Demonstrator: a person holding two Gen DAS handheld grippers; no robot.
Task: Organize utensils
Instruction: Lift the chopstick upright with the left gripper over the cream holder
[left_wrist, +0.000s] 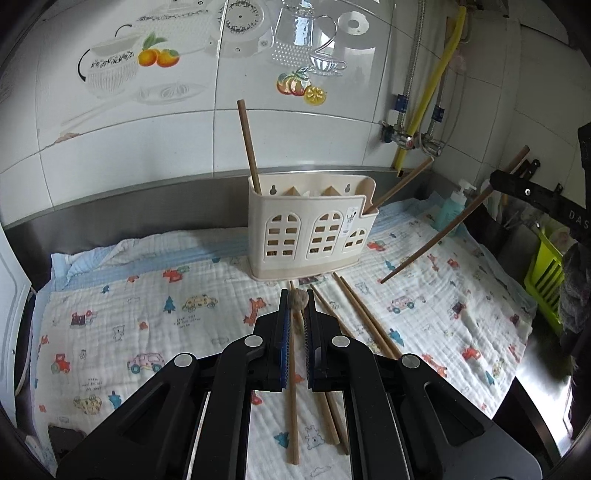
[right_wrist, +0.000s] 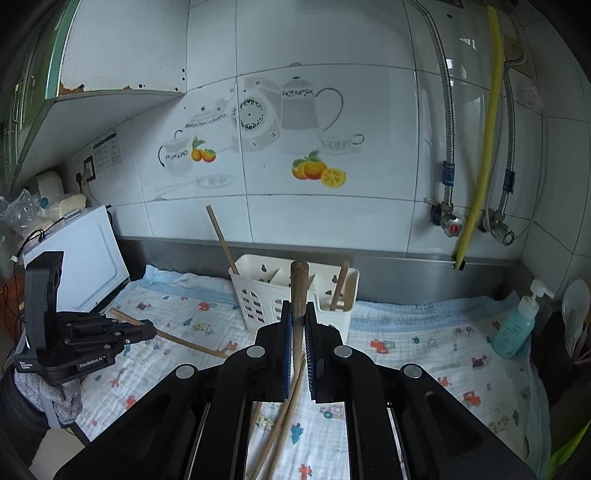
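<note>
A cream utensil holder (left_wrist: 310, 229) (right_wrist: 255, 299) stands on the patterned cloth (left_wrist: 147, 295) by the back wall. One chopstick (left_wrist: 249, 144) stands in its left compartment and another (left_wrist: 402, 184) leans in the right one. My left gripper (left_wrist: 298, 295) (right_wrist: 149, 328) is shut on a wooden chopstick (left_wrist: 298, 300) (right_wrist: 192, 343), lifted over the cloth in front of the holder. My right gripper (right_wrist: 299, 306) (left_wrist: 495, 179) is shut on another chopstick (right_wrist: 298, 280) (left_wrist: 436, 240), held in the air to the holder's right. Loose chopsticks (left_wrist: 364, 319) lie on the cloth in front of the holder.
A teal pump bottle (left_wrist: 452, 206) (right_wrist: 517, 325) stands at the right end of the counter beside a green rack (left_wrist: 546, 273). A white appliance (right_wrist: 85, 258) sits at the left end. Pipes and a yellow hose (right_wrist: 484, 147) run down the tiled wall.
</note>
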